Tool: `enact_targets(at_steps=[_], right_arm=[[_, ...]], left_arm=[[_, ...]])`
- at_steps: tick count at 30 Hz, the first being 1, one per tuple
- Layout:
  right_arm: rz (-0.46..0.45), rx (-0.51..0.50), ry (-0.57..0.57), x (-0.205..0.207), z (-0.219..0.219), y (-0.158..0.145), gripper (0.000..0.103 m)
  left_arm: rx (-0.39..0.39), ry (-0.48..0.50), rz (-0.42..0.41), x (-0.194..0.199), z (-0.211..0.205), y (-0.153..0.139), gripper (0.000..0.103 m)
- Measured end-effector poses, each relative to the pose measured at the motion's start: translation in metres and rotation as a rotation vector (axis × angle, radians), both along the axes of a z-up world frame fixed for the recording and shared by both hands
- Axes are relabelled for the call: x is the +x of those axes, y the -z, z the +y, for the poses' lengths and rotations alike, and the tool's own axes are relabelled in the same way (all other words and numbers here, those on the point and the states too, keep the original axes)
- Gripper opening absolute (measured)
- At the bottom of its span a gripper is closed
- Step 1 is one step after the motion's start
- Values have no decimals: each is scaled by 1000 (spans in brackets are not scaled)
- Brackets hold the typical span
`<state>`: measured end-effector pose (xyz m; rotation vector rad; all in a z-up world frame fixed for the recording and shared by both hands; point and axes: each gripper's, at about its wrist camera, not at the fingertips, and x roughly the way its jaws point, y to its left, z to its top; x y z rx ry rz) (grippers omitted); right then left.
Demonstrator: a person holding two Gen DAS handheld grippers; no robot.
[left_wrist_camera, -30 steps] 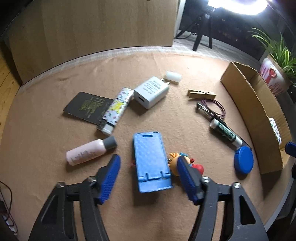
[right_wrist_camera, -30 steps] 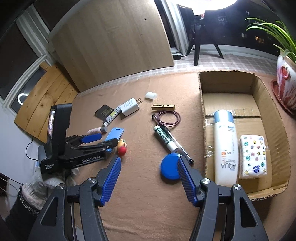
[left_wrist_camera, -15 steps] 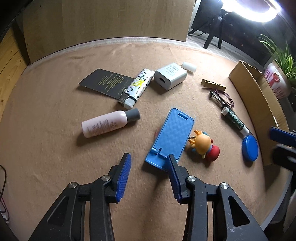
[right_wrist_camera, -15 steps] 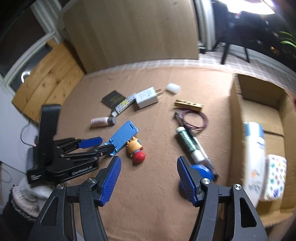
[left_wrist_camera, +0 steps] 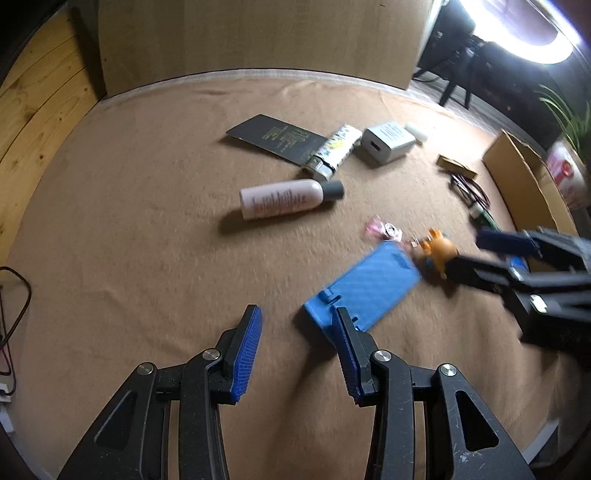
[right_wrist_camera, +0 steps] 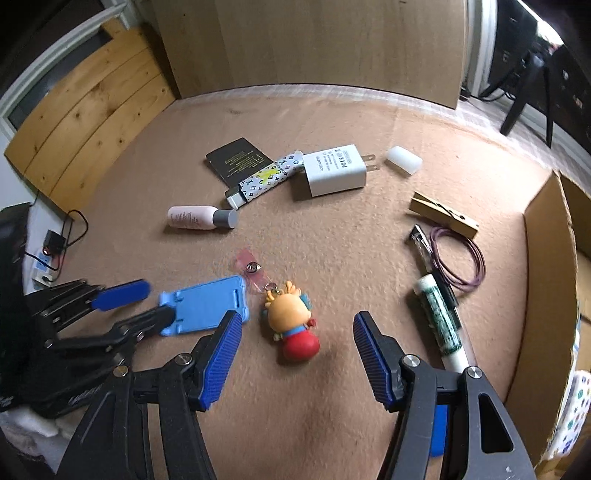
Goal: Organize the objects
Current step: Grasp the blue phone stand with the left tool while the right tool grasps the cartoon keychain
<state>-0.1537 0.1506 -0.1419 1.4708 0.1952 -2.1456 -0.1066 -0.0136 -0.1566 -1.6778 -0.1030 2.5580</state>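
Now mid-sort on a tan-covered table point(right_wrist_camera: 332, 110): right gripper point(right_wrist_camera: 297, 354) spread wide, empty, poised over the cartoon keychain figure point(right_wrist_camera: 291, 328), still lying loose. Next, seemingly: lower, pinch the figure, carry toward the cardboard box point(right_wrist_camera: 546, 280) at right. Left gripper point(left_wrist_camera: 297, 349) partly open, gripping nothing, 1 finger point(left_wrist_camera: 345, 339) against the blue phone stand point(left_wrist_camera: 364, 291) lying flat just beside the figure.

Surroundings of my work surface, seen through both wrist cameras.

I see a tan felt cloth point(left_wrist_camera: 147, 229) covering the table, an upright wooden board point(right_wrist_camera: 314, 40) behind its far edge, pine wall panelling point(right_wrist_camera: 85, 122) at left, a bright ring light point(left_wrist_camera: 517, 33), a potted plant point(left_wrist_camera: 569, 122), and a power strip point(right_wrist_camera: 44, 266) with cables.
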Motion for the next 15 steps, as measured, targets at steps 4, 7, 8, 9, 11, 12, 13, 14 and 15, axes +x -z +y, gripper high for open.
enact_targets(at_steps=[4, 7, 8, 9, 11, 12, 13, 14, 15], right_arm=[[7, 27, -14, -5, -6, 5, 59], [-5, 34, -27, -8, -11, 9, 59], [-6, 35, -31, -8, -12, 10, 58], [-9, 38, -35, -8, -13, 12, 57], [-13, 43, -36, -7, -14, 14, 54], [-10, 47, -36, -6, -14, 14, 52], [-8, 51, -36, -6, -14, 13, 51], [-10, 51, -38, -6, -15, 13, 46], [-14, 51, -38, -6, -14, 13, 42]], left_arm=[[-22, 107, 24, 7, 14, -8, 56], [-28, 169, 48, 5, 22, -14, 63], [-34, 179, 51, 4, 24, -15, 65], [-45, 196, 54, 1, 28, -14, 65], [-73, 229, 52, -3, 33, -11, 65], [-83, 244, 49, -5, 34, -9, 65], [-95, 262, 44, -6, 37, -8, 65], [-102, 270, 40, -8, 38, -6, 65], [-106, 279, 36, -9, 39, -5, 65]])
